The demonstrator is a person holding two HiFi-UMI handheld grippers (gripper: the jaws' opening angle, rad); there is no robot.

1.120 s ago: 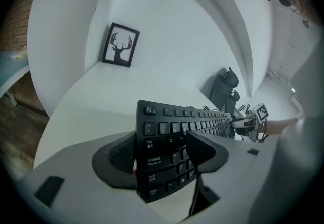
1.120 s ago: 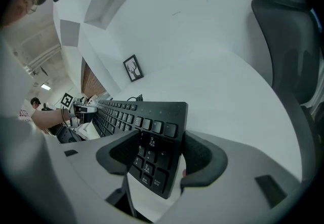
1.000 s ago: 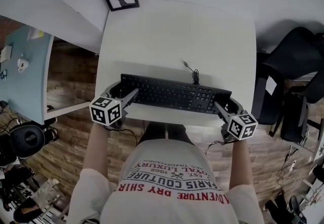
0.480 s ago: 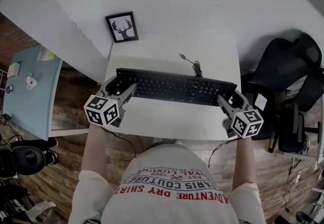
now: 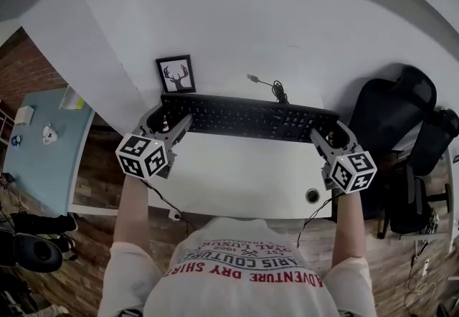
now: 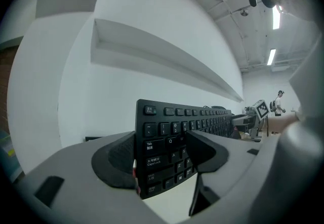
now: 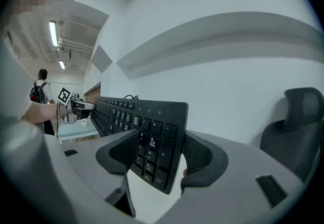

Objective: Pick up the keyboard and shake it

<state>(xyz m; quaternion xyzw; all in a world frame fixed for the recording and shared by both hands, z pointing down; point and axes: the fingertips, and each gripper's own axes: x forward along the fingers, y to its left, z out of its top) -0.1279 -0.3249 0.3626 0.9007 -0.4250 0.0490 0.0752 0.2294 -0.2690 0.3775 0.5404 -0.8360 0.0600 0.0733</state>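
The keyboard [image 5: 247, 118] runs nine to three above the bench [image 5: 244, 183]. My left gripper [image 5: 168, 124] jaws pinch its nine o'clock end, my right gripper [image 5: 329, 136] jaws its three o'clock end.

"Caps Lock" on keyboard [image 6: 163, 132]; "ADVENTURE" on shirt [image 5: 247, 258]

Keyboard [image 5: 247, 118] above table [image 5: 244, 172], picture frame [image 5: 176, 74] apparently behind

Black keyboard [image 5: 247, 117], lifted off the table, tilted, a claw clamping each end.
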